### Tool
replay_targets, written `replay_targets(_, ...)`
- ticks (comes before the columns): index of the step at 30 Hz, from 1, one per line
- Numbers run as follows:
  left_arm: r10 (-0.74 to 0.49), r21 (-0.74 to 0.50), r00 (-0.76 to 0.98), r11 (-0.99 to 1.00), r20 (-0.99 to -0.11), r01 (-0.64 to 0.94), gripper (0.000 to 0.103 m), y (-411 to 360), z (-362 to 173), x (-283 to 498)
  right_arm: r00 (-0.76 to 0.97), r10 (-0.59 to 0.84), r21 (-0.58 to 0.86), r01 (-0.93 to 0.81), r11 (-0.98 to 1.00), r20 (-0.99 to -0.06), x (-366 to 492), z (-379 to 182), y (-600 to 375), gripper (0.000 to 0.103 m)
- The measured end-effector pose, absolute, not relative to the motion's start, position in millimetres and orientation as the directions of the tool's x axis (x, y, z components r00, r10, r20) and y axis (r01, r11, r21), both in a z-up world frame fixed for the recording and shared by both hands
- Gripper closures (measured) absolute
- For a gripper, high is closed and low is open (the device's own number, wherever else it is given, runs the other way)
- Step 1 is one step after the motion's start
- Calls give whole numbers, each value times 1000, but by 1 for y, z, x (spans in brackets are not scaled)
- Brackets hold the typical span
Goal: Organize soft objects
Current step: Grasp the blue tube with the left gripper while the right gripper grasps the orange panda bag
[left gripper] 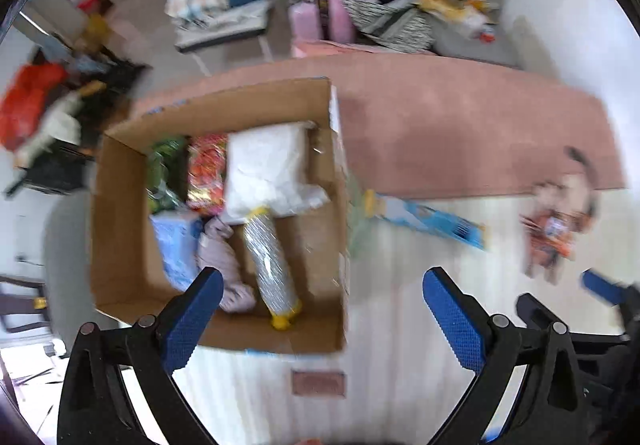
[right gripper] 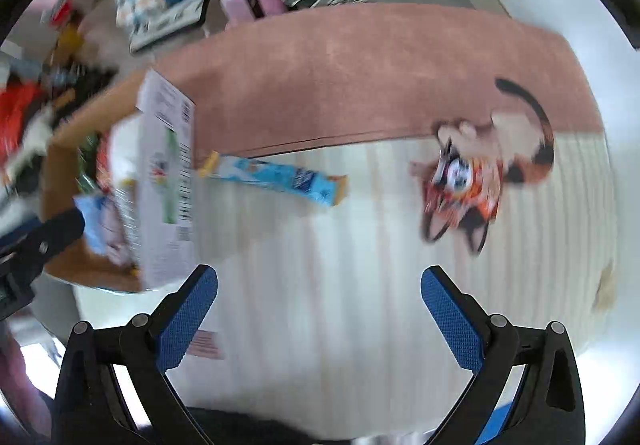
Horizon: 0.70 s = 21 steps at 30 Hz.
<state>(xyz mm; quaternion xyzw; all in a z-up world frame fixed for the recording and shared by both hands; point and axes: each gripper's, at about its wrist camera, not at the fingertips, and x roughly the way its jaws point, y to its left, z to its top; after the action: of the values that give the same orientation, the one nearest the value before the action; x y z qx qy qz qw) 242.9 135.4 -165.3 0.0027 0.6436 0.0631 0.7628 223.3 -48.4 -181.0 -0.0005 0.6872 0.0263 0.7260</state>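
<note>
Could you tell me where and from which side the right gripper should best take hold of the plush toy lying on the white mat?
Probably grip the plush toy across its pale body near, coming straight down from above. It lies flat and apart from the blue packet, so nothing crowds it. The body looks the bulkiest soft part; the thin dark tail and legs would likely slip. The right gripper is open and empty.

I count 1 cardboard box (left gripper: 120, 229) on the white ribbed mat (left gripper: 400, 285). Inside it I see 1 white pillow-like bag (left gripper: 268, 169), 1 clear bubble-wrapped roll with yellow ends (left gripper: 272, 265), 1 pale lilac cloth (left gripper: 224, 261), 1 light blue pack (left gripper: 176, 245), 1 orange-red packet (left gripper: 206, 173) and 1 green packet (left gripper: 162, 173). Outside the box I count 1 long blue carton (right gripper: 276, 177) and 1 plush toy (right gripper: 488, 165). There is 1 pink rug (right gripper: 360, 85).
</note>
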Motion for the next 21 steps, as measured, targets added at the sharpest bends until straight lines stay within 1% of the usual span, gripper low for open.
replay_targets(2, 223, 201, 167, 970, -960, -138, 1, 134, -179, 246, 33, 17, 12, -153, 988, -999, 245, -203, -38, 0)
replay_targets(4, 276, 247, 152, 952, -949, -183, 1, 140, -192, 246, 14, -19, -22, -240, 971, -1000, 261, -226, -26, 1)
replay_targets(6, 295, 263, 127, 940, -947, -219, 1, 149, -201, 246, -11, -43, -37, -327, 944, -999, 279, -252, -8, 6)
replay_targets(11, 332, 299, 68, 907, -941, -296, 1, 168, -217, 247, -80, -77, -32, -458, 889, -994, 315, -311, 33, 8)
replay_targets(13, 333, 300, 52, 900, -942, -317, 1, 172, -220, 249, -102, -110, -47, -483, 874, -989, 322, -328, 42, 20)
replay_targets(14, 329, 298, 47, 898, -943, -324, 1, 172, -219, 250, -125, -134, -57, -484, 873, -983, 325, -337, 43, 40)
replay_targets(15, 328, 297, 44, 896, -943, -330, 1, 172, -219, 251, -157, -125, -38, -465, 884, -980, 325, -343, 41, 53)
replay_targets(16, 321, 287, 49, 898, -946, -333, 1, 171, -216, 253, -190, -111, -20, -427, 904, -975, 326, -347, 37, 56)
replay_targets(17, 316, 282, 53, 900, -947, -332, 1, 167, -214, 254, -190, -99, -22, -370, 929, -977, 326, -345, 28, 65)
replay_targets(18, 312, 278, 58, 903, -948, -327, 1, 164, -212, 257, -206, -82, -11, -323, 946, -975, 324, -344, 21, 70)
replay_targets(19, 303, 268, 64, 910, -951, -317, 1, 158, -209, 260, -228, -51, 10, -258, 966, -972, 323, -343, 11, 72)
replay_targets(20, 292, 257, 69, 915, -954, -310, 1, 154, -209, 264, -256, 8, 49, -152, 987, -967, 319, -343, -6, 76)
replay_targets(21, 277, 243, 74, 922, -958, -300, 1, 149, -208, 268, -266, 51, 77, -87, 993, -963, 314, -342, -17, 76)
